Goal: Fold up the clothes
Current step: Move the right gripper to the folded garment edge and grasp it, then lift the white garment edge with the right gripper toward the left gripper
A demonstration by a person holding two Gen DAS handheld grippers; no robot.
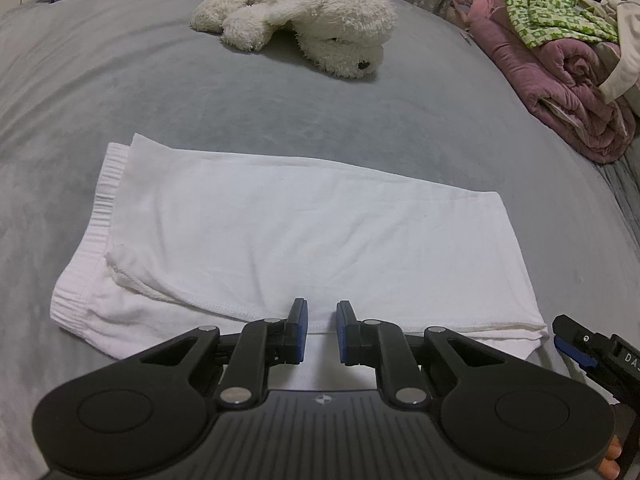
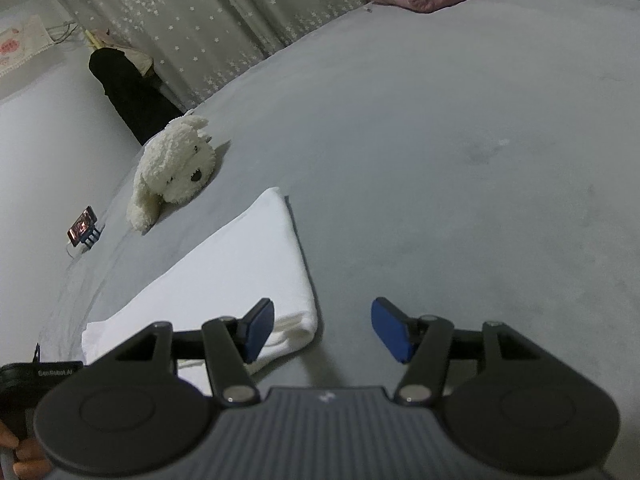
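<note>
A: While the white garment [image 1: 288, 240] lies folded flat on the grey bed [image 1: 400, 112], how are the jaws set?

B: The left gripper [image 1: 322, 332] is held at the near hem, jaws narrowly parted, nothing gripped. The right gripper [image 2: 322, 330] is positioned at the garment's corner, jaws spread wide. A plush dog [image 1: 296, 16] is seen beyond.

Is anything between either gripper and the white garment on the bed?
Nothing visible. The left gripper is at the white garment's near hem, jaws open; the right gripper is at its corner. The plush dog lies beyond.
</note>
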